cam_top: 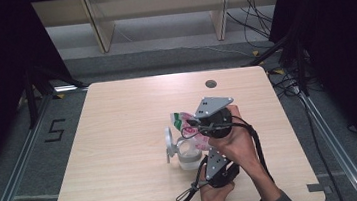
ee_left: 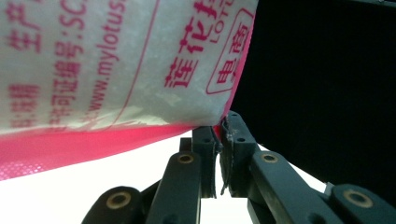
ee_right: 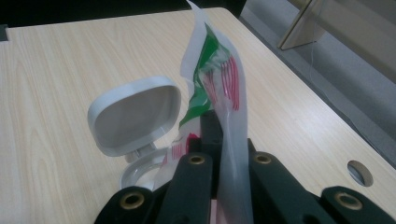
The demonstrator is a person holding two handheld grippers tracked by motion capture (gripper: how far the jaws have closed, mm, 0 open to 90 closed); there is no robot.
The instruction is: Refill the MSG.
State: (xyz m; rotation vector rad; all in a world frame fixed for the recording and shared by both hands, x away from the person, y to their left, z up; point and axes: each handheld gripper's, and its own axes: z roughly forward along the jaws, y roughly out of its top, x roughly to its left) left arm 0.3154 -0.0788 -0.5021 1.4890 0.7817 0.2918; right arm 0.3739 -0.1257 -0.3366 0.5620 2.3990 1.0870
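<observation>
Now | left gripper (ee_left: pixel 219 140) jaws pinching packet (ee_left: pixel 116 70) corner | right gripper (ee_right: pixel 224 140) jaws pinching packet edge

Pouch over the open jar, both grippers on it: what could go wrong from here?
1. The left gripper pinches only a corner of the pouch; it might slip or tear.
2. The pouch hangs beside the jar mouth and its flipped-up lid; contents could miss or hit the lid.
3. A pull could tip the jar.
</observation>
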